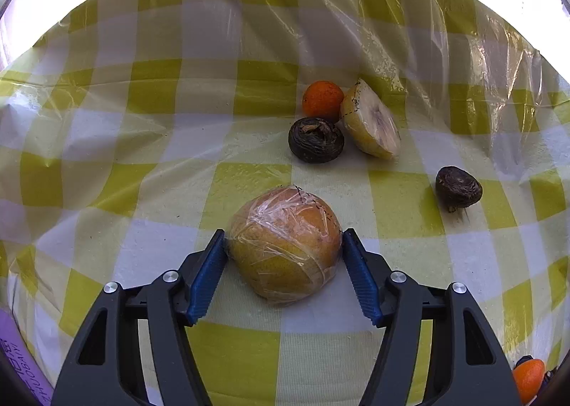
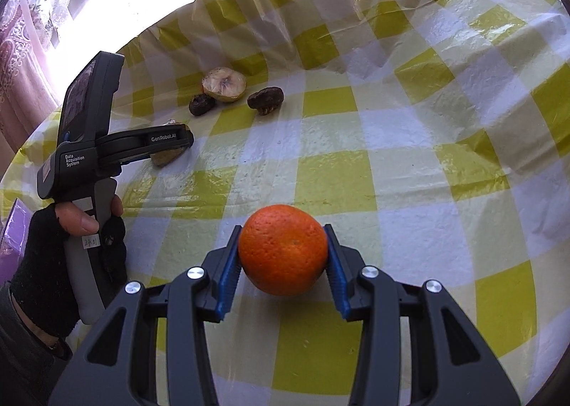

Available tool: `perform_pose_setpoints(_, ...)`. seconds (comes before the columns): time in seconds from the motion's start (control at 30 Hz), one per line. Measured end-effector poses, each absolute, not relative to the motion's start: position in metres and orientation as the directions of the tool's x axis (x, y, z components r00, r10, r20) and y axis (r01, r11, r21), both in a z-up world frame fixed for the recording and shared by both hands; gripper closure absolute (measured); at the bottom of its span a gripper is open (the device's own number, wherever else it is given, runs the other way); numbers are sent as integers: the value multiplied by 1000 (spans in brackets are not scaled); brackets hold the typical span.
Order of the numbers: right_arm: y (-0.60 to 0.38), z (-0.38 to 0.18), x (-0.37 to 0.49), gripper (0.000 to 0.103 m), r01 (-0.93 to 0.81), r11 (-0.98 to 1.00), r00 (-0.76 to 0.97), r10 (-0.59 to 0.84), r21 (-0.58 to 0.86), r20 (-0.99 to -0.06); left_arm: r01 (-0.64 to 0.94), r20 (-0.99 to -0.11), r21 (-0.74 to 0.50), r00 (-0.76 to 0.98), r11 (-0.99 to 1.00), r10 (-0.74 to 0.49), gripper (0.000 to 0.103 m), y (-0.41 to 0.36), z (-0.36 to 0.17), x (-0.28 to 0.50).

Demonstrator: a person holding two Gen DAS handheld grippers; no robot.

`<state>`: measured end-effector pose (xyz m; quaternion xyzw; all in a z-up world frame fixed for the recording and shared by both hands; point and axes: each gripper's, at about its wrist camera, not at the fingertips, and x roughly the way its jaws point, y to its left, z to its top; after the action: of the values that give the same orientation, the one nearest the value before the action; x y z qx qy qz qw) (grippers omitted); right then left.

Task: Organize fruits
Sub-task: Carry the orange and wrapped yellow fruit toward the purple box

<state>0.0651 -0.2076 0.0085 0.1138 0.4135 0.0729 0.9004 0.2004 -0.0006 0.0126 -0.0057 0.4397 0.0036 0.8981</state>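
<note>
A yellow-orange fruit wrapped in cling film [image 1: 283, 249] lies on the checked tablecloth [image 1: 142, 192]. My left gripper [image 1: 283, 242] is shut on it, one blue pad against each side. In the right wrist view that gripper [image 2: 171, 153] shows at the left, a gloved hand [image 2: 46, 263] holding it, with the wrapped fruit [image 2: 165, 157] mostly hidden under its fingers. My right gripper [image 2: 283, 256] is shut on a round orange [image 2: 283, 249], just above the cloth. That orange [image 1: 529, 379] peeks in at the lower right of the left wrist view.
Beyond the wrapped fruit lie a small orange [image 1: 322, 101], a film-wrapped cut half fruit [image 1: 370, 121] and two dark wrinkled fruits [image 1: 315, 139] [image 1: 457, 188]. Loose clear plastic [image 1: 445, 50] covers the cloth at the back right. A purple box [image 1: 17, 352] sits at the left edge.
</note>
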Motion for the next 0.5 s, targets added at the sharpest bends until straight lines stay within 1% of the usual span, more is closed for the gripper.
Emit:
perform_pose_setpoints(0.1, -209, 8, 65, 59, -28, 963, 650, 222, 268, -727, -26, -771, -19, 637, 999, 2, 41, 3, 16, 194)
perform_pose_setpoints(0.23, -210, 8, 65, 59, -19, 962, 649, 218, 271, -729, -36, -742, -65, 670, 997, -24, 41, 8, 22, 163)
perform_pose_setpoints(0.5, -211, 9, 65, 59, -16, 963, 651, 215, 270, -728, -12, -682, -123, 727, 992, -76, 41, 22, 28, 34)
